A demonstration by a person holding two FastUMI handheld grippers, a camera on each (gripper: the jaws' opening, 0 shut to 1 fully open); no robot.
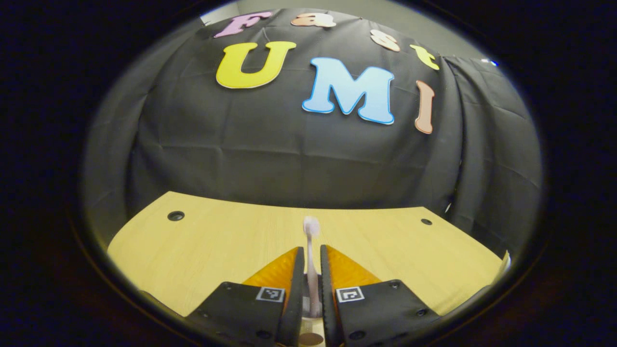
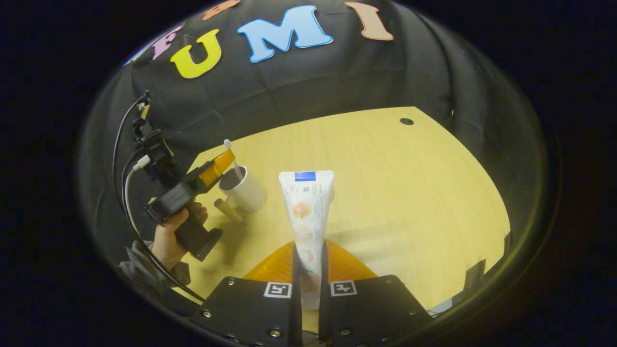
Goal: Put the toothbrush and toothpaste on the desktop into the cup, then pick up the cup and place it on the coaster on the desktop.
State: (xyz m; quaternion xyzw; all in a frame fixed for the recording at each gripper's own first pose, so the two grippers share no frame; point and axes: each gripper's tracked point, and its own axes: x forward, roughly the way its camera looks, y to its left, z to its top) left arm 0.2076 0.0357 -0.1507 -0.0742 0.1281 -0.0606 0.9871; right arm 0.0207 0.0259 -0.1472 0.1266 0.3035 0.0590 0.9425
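In the right gripper view, farthest left, a person's hand (image 2: 169,237) held the left hand-held gripper (image 2: 222,161), tipped down toward the white cup (image 2: 244,192) that stood on the table (image 2: 409,202) near its left edge. The toothbrush (image 2: 232,159) was clamped between that hand-held gripper's fingers, its long axis steep, the brush head up above the fingers and the lower end just at or inside the cup's mouth; whether it already touched the inside I could not tell. A short wooden piece (image 2: 228,210) lay on the table just beside the cup's foot, possibly the coaster seen edge-on, though that was unclear.

In the left gripper view the same grip read plainly: the left hand-held gripper (image 1: 312,277) was closed on the toothbrush (image 1: 312,250), the stem running straight out between the fingers with the head (image 1: 311,225) beyond the tips, over bare table (image 1: 202,250).

Further right in the right gripper view, the right hand-held gripper (image 2: 308,262) was clamped on the lower part of the toothpaste (image 2: 307,212), whose long axis ran forward, away from the camera, flat crimped end farthest off. The cup lay ahead and to the left of this tube, near but apart, and the left hand-held gripper was far the nearer to it.

The next move looked to turn on that: the toothbrush needed only a short drop, while the toothpaste would have to swing left and tip upright once the other hand cleared. Open table lay to the right and ahead; the near-left edge was close to the cup
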